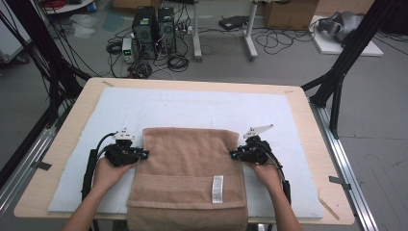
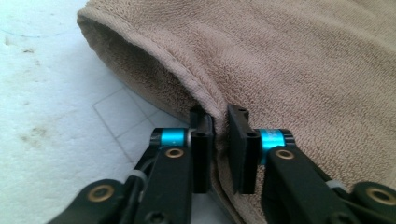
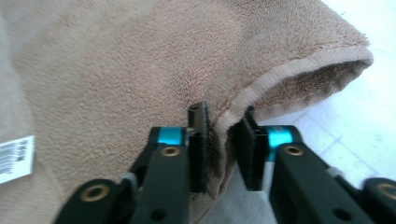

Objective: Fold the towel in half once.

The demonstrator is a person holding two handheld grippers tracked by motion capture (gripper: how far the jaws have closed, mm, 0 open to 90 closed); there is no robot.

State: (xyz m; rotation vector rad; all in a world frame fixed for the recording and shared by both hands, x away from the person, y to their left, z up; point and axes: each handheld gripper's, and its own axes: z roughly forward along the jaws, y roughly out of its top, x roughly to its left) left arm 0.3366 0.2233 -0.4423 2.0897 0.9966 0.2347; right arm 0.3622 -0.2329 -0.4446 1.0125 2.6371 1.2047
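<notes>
Narrow fingers (image 2: 201, 140) on the left gripper (image 2: 219, 149), pinched on the hemmed left edge of the brown towel (image 2: 280, 60); same on the right gripper (image 3: 224, 149), fingers (image 3: 198, 140) closed onto the right edge hem. Outward from there: towel folded once, lying flat on the white mat (image 1: 192, 108) atop the counter (image 1: 308, 120), near end draped over the front edge, white care label (image 1: 218, 188) facing up. Seen from above, left gripper (image 1: 144, 154) and right gripper (image 1: 233, 155) mirrored at mid-length of the towel's two sides. Probably mid-fold: both edges gripped, ready for lifting. Next move calls for raising both sides together, evenly, and carrying them over without letting the hem slip. Gripper views give the open loop of the fold and the hem between the pads; high view gives the symmetry and overhang instead. How many layers sit in each pinch hard to tell, perhaps just the top one.
</notes>
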